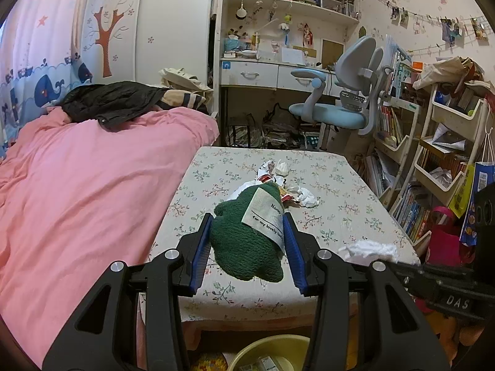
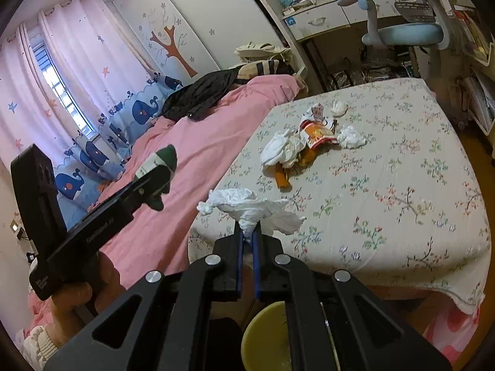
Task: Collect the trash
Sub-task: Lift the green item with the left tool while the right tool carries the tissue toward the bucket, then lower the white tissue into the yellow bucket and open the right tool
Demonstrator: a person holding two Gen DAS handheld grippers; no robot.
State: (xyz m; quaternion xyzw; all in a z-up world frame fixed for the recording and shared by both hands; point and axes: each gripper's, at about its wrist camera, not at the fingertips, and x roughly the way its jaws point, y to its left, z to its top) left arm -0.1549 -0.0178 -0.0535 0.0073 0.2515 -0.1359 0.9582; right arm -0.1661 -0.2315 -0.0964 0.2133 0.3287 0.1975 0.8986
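Note:
My left gripper [image 1: 249, 219] is shut on a green plush toy [image 1: 244, 241] with a white printed label, held above the near end of the floral bed sheet [image 1: 349, 222]. In the right wrist view that toy [image 2: 161, 167] shows in the left gripper [image 2: 156, 182] over the pink duvet. My right gripper [image 2: 247, 232] is shut on a crumpled white tissue [image 2: 247, 207], also seen as the tissue [image 1: 368, 249] at the sheet's right edge. More trash lies mid-sheet: white tissues [image 2: 351, 137], a white cloth wad [image 2: 281, 150] and an orange snack wrapper [image 2: 317, 134].
A yellow basin [image 2: 263, 340] sits on the floor below both grippers, at the bed's foot. A pink duvet [image 1: 77, 191] with a black jacket [image 1: 108, 102] covers the left. A blue desk chair [image 1: 340, 105], a desk and crowded bookshelves [image 1: 433, 154] stand beyond and to the right.

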